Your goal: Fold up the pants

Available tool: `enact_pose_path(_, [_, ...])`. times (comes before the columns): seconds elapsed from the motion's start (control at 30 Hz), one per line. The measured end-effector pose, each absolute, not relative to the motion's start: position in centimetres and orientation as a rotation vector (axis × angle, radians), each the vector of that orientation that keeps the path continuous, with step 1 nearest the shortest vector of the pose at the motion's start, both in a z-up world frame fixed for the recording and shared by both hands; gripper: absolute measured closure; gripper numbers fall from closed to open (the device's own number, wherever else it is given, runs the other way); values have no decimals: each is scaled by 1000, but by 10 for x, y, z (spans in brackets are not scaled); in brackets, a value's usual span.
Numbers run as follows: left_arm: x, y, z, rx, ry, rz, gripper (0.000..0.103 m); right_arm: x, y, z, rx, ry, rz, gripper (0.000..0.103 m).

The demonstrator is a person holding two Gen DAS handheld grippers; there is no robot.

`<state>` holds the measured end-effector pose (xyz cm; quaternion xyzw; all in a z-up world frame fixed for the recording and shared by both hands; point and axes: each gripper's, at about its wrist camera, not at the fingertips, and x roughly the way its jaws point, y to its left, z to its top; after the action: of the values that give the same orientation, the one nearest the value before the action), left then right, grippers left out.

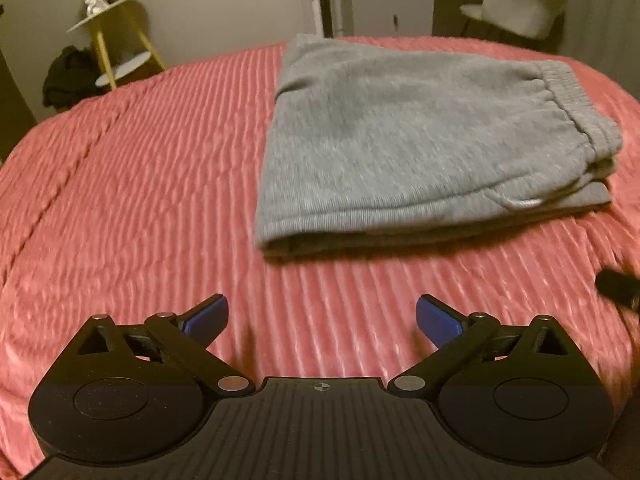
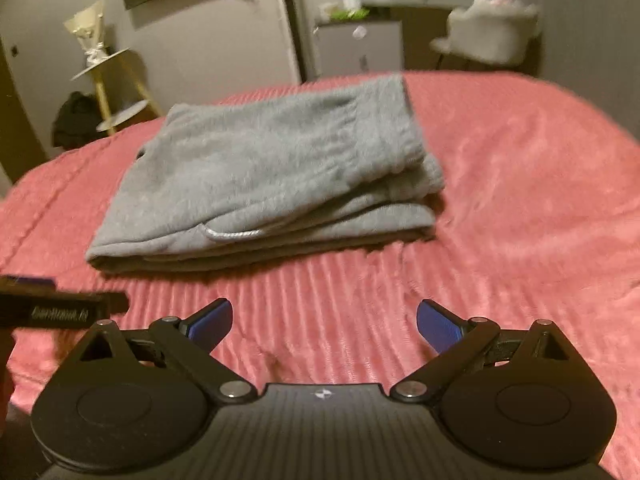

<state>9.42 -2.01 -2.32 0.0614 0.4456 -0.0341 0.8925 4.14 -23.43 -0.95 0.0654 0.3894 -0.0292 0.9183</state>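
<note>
grey pants [image 1: 420, 140] lie folded in a thick stack on the pink bedspread [image 1: 140, 168], at 1 o'clock from the left gripper [image 1: 322, 320], 11 o'clock from the right gripper [image 2: 324, 322]. both tongs released, empty, apart from cloth. fold looks finished; if tidying, press edges flat, tuck the loose drawstring [image 2: 236, 234].

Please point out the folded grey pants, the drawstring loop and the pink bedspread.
folded grey pants [image 1: 420, 128], left wrist view, top layer.
drawstring loop [image 2: 236, 235], right wrist view, cord at near edge.
pink bedspread [image 1: 140, 184], left wrist view, bare ribbed area.
</note>
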Motion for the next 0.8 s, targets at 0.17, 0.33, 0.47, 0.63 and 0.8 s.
enact_pose_path(0.17, [85,-24,-14,168,877,-67,0,48,-215,6,25,830,-38,4])
enact_pose_path(0.33, [86,-19,-14,120,869,-78,0,61,-204,12,106,837,-66,4])
enact_pose_path(0.47, [96,-9,-20,40,892,-43,0,67,-195,12,98,824,-94,4])
enact_pose_path(0.63, [103,-12,-29,50,915,-22,0,68,-177,-1,-56,779,-122,4])
enact_pose_path(0.8, [108,-14,-36,53,931,-21,0,72,-174,-11,-99,753,-129,4])
